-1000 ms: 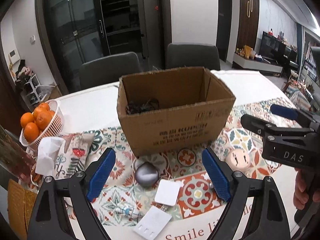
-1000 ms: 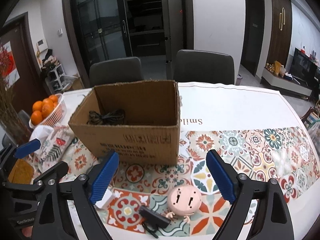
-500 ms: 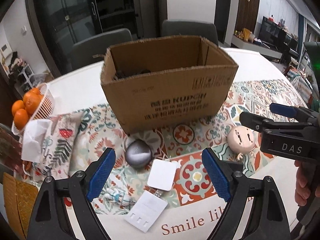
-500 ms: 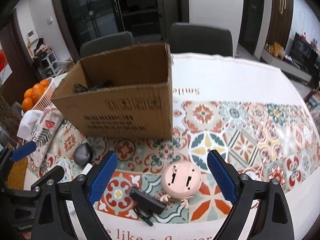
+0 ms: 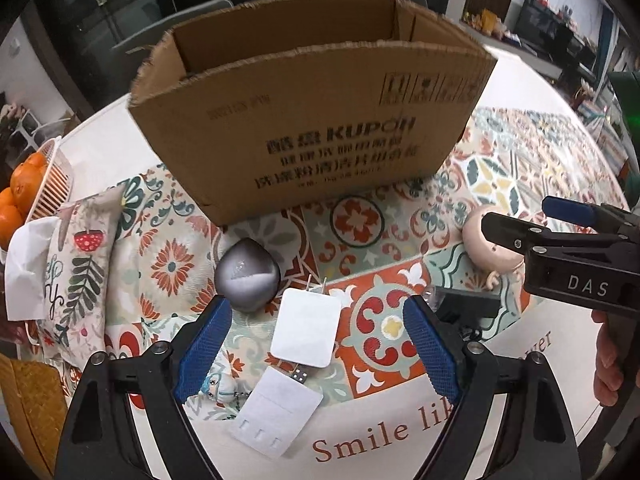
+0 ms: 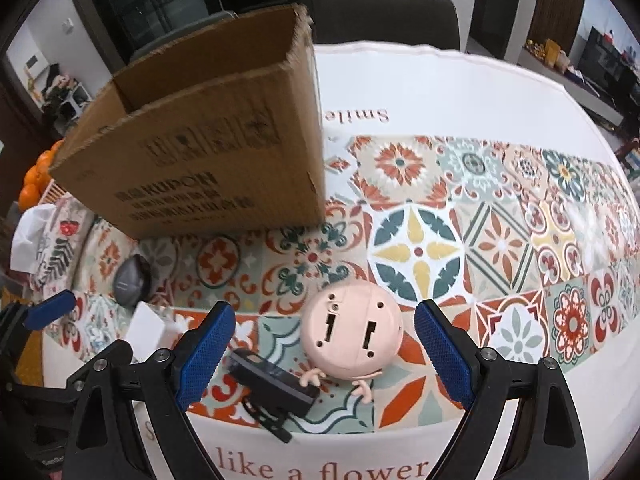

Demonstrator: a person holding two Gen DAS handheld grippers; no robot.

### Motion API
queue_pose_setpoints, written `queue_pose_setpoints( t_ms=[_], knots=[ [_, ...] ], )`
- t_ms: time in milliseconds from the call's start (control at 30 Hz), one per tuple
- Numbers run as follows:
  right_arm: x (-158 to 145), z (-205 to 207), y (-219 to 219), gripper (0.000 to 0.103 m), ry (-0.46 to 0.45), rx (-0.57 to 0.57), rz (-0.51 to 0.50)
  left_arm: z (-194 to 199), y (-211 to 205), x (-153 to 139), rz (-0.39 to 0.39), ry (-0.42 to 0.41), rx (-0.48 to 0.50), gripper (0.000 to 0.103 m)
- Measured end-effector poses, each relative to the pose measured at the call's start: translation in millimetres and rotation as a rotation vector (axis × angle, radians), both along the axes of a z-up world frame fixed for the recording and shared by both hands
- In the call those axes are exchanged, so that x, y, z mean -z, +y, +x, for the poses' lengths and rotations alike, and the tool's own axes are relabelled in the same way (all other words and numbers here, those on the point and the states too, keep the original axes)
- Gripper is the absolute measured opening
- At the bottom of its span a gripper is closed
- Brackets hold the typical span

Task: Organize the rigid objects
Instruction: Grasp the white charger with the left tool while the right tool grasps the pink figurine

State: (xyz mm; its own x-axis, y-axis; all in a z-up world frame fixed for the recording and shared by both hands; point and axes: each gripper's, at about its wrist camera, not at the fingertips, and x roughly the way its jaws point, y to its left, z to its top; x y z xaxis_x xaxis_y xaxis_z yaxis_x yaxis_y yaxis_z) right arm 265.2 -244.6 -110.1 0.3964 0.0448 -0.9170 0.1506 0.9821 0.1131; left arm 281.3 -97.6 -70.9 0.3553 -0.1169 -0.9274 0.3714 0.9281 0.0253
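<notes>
Nothing is held: the left gripper [image 5: 318,346] and right gripper [image 6: 322,354] are spread apart above the white charger [image 5: 306,330] and pink round toy [image 6: 352,330], left loose near the table's front edge, outside the cardboard box [image 5: 312,120].

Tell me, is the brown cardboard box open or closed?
Open: the brown cardboard box has no lid, and its inside walls show.

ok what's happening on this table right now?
A person holds a pair of tongs in each hand over a patterned tablecloth, sorting small objects near a cardboard box. Both are open and empty. The left tongs frame a white plug adapter, with a grey rounded object and a flat white piece nearby. The right tongs frame a pink round toy lying beside a black device. Nothing is gripped yet.
</notes>
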Motion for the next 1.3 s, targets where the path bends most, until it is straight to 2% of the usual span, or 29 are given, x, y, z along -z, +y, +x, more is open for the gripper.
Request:
queue_pose_setpoints(
  t_ms=[167, 567, 900, 1100, 1233, 1300],
  knots=[
    [19, 5, -7, 0.092, 0.068, 0.017, 0.008, 8, -4, 13, 0.04, 0.042, 0.013, 0.087],
    [46, 8, -11, 0.092, 0.125, 0.021, -0.062, 17, -8, 48, 0.101, 0.114, 0.026, 0.08],
    [60, 10, -10, 0.092, 0.163, 0.019, -0.054, 21, -7, 67, 0.095, 0.16, 0.002, 0.059],
    [66, 13, -8, 0.092, 0.169, 0.027, -0.041, 26, 1, 79, 0.087, 0.166, -0.021, 0.05],
    [77, 20, -11, 0.091, 0.176, 0.032, -0.038, 25, 1, 83, 0.079, 0.152, -0.022, 0.048],
    [83, 21, -12, 0.087, 0.176, 0.03, -0.028, 24, 0, 85, 0.077, 0.141, -0.021, 0.048]
  ],
)
